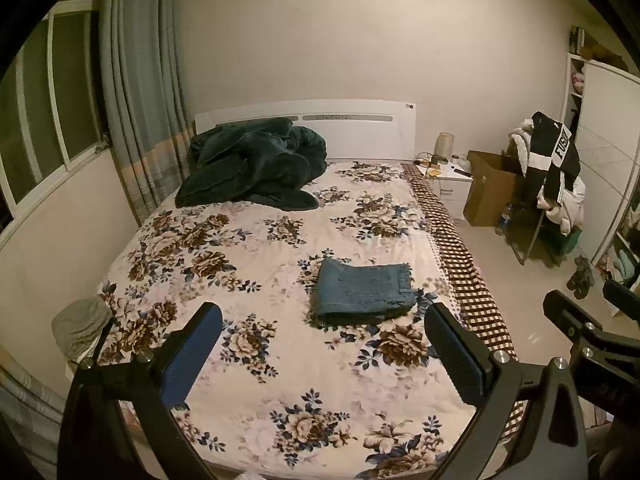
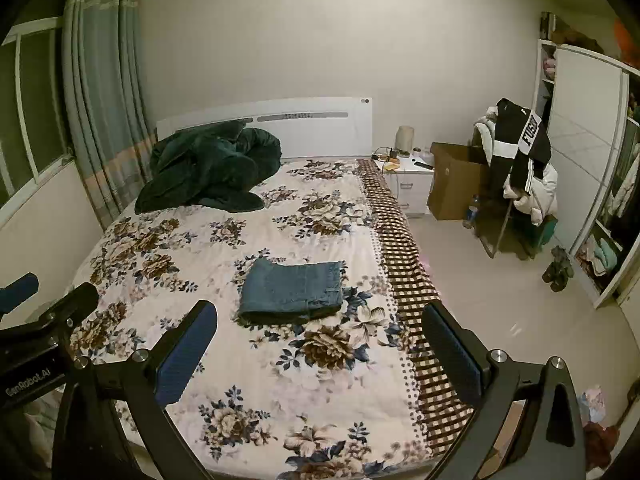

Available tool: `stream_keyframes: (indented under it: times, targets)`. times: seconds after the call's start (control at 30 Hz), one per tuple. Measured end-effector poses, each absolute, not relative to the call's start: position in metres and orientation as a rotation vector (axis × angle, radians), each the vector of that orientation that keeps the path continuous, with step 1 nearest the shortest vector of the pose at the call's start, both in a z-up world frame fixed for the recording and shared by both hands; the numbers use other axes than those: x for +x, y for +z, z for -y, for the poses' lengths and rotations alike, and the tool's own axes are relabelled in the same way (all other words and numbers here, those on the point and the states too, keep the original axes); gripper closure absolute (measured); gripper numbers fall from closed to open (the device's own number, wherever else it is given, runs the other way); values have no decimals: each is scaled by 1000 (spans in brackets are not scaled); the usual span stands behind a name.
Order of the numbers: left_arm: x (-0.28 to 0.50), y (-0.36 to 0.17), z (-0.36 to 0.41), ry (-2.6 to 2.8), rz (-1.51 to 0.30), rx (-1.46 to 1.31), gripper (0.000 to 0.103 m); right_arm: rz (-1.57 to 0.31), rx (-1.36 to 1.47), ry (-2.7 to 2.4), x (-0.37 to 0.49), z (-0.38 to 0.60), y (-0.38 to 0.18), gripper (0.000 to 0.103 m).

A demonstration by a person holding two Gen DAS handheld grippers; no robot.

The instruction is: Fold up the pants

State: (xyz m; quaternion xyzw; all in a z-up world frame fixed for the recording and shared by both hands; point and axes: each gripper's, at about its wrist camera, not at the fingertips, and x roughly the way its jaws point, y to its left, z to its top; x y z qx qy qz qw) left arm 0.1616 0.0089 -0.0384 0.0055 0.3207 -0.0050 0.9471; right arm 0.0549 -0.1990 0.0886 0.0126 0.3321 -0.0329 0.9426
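Nearest in each view are that gripper's own 2 fingers, spread wide with nothing between them. The left gripper (image 1: 322,354) hangs above the foot of the bed (image 1: 256,240), and the left wrist view catches the right gripper's black frame at its right edge. The right gripper (image 2: 320,354) is held level with it over the bed's right side; its view shows the left gripper's frame at the left edge, with a "GenRobot.AI" mark that the other view does not show. Both point forward and slightly down toward the headboard (image 2: 280,124).

Just beyond the fingertips lie the pants (image 1: 364,292), blue denim folded into a flat rectangle on the floral bedspread, nearer the bed's right side and apart from both grippers. A grey cloth (image 1: 80,326) at the bed's left corner shows only in the left view.

Farther up, a dark green blanket (image 2: 208,168) is heaped against the headboard. Beside the bed stand a white nightstand (image 2: 412,184), a cardboard box (image 2: 452,188) and a rack draped with clothes (image 2: 524,160). A wardrobe (image 2: 588,152) fills the right wall, and curtains (image 1: 140,80) and a window the left.
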Motion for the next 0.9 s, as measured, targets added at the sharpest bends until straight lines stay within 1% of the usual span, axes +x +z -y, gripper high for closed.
stream_keyframes:
  times: [0.9]
  targets:
    - [161,-22,-2,-14,-610,51,0,-682,59,-57,45,202,83,0]
